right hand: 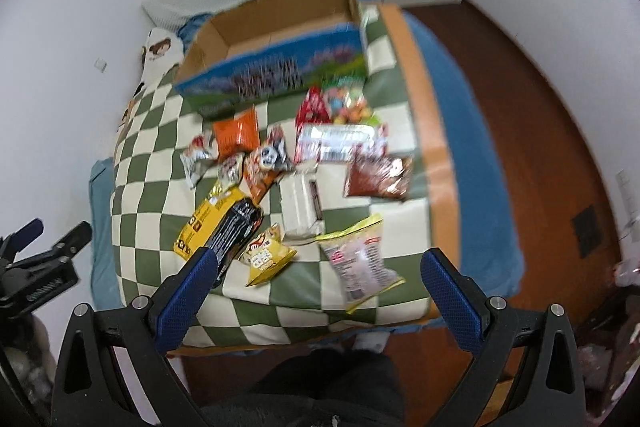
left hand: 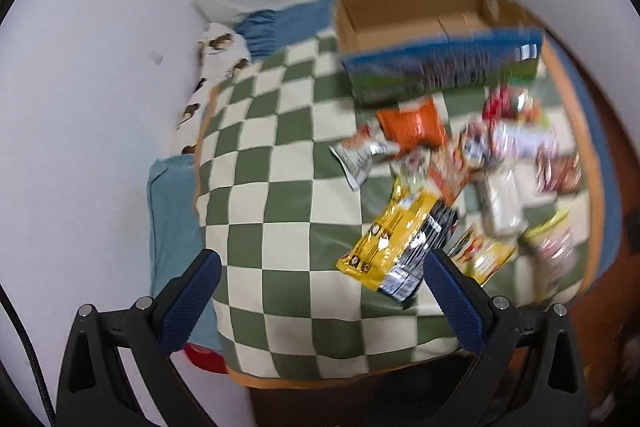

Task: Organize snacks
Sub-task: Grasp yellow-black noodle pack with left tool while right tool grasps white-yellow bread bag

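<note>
While both sets of tongs hang above the bed with nothing between them, the snacks lie scattered on the checkered blanket (right hand: 168, 187), waiting to be sorted. The left tongs (left hand: 322, 301) and the right tongs (right hand: 318, 301) are spread wide, likely readied for a first pick. The cardboard box (right hand: 276, 39) sits open-topped and seemingly empty at the far end of the blanket, just behind the pile, probably so packets travel only a short way. Nearest the right tongs lie the yellow-and-black packet (right hand: 220, 223) and a pale pink bag (right hand: 360, 263), the likeliest first candidates.
</note>
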### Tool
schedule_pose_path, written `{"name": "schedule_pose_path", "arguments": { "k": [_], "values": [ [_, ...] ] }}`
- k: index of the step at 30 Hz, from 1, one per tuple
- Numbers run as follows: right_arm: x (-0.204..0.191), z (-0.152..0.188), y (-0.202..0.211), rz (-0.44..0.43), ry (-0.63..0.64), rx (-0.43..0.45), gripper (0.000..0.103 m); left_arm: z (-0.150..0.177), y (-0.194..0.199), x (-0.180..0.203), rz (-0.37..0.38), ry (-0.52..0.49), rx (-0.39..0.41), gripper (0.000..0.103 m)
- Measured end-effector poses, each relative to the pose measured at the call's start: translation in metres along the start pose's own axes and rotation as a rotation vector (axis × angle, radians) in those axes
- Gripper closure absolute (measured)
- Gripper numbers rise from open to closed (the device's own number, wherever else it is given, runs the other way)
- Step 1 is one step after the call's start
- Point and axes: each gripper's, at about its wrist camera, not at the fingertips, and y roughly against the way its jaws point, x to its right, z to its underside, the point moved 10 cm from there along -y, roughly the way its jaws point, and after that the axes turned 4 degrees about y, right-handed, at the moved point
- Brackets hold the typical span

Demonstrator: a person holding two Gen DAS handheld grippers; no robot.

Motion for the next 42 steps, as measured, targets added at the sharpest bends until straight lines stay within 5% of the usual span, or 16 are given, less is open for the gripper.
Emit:
{"name": "schedule_pose_path", "arguments": {
  "k": [7,15,19,26,27,30,31,38,42],
  "values": [
    [0.015,0.024,-0.071,-0.030,-0.046,-0.122,0.001,0.009,-0.100,0.061,0.076,-0.256,-0.123,0.000],
    [0.030,0.039,-0.110,0.071,-0.163,-0.190,0.003,0.022,-0.195,0.114,0.158,-0.468,-0.258,0.000],
    [0.049,0.054,-0.123,0.096,-0.224,-0.233,0.003,0.020,-0.199,0.120,0.262,-0.421,-0.265,0.019],
    [0.058,0.067,-0.184,0.162,0.030,-0.340,0.003,0.012,-0.208,0.067,0.256,-0.187,-0.292,0.026],
    [0.060,0.069,-0.195,0.171,0.058,-0.361,0.006,0.012,-0.211,0.056,0.249,-0.133,-0.303,0.026],
    [0.064,0.069,-0.212,0.154,0.056,-0.391,0.040,0.014,-0.218,0.033,0.260,0.002,-0.335,0.024],
    [0.064,0.068,-0.215,0.145,0.041,-0.392,0.041,0.017,-0.222,0.030,0.280,0.027,-0.349,0.023],
    [0.061,0.039,-0.219,0.067,-0.102,-0.370,0.045,0.034,-0.244,0.034,0.324,-0.029,-0.447,0.015],
    [0.068,0.039,-0.222,0.014,-0.142,-0.401,0.031,0.037,-0.242,0.040,0.305,-0.101,-0.459,0.015]
  ]
}}
